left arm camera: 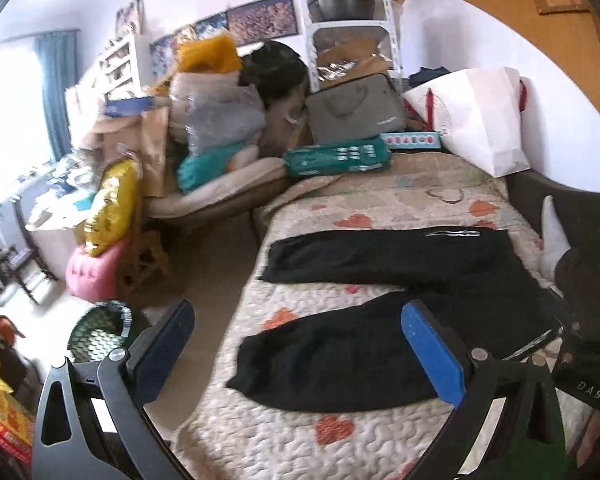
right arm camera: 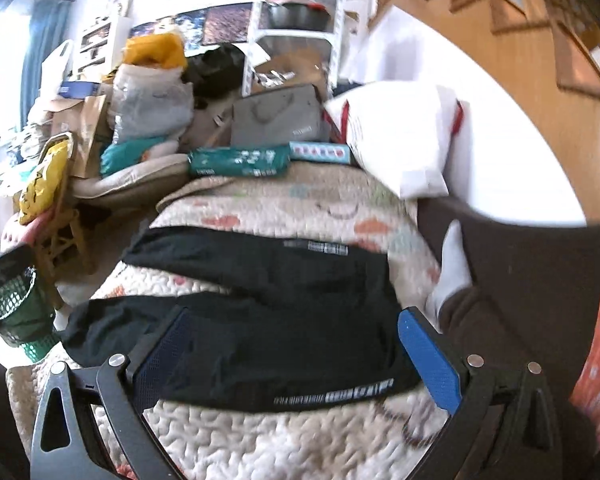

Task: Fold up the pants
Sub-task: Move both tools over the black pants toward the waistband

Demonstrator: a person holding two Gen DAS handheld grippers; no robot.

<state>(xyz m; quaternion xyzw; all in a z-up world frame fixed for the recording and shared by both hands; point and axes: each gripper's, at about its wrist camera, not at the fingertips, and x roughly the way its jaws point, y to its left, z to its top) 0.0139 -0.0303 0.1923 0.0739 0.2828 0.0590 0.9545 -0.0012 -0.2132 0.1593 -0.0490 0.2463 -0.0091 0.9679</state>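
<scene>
**Pants spread flat, both grippers open above them**

The bed (left arm camera: pixel 380 200), under a quilt (right arm camera: pixel 284 440) printed with hearts, fills most of both views; clutter is heaped at its far end and on the floor to its left. The black pants (left arm camera: pixel 380 344) lie spread on the quilt, the two legs running leftward and splayed apart in a V, the waist toward the right near a foot in a white sock (left arm camera: pixel 552 240). No fold looks made yet.

The left gripper (left arm camera: pixel 300 356) hangs over the near leg with its fingers (left arm camera: pixel 432 356) wide apart and nothing between them. The right gripper (right arm camera: pixel 296 356) hangs over the waist end of the near leg, fingers likewise wide apart and empty; whether either one touches the cloth I cannot tell.

Risks, as I judge them: a pinch that goes too deep could catch the quilt with the pants and drag both up. Gripping only the top layer would let the lower layer sag and leave a crooked fold. The near cuff lies close to the bed's left edge, so an uneven lift could let it slide off toward the green basket (right arm camera: pixel 16 312) on the floor.
</scene>
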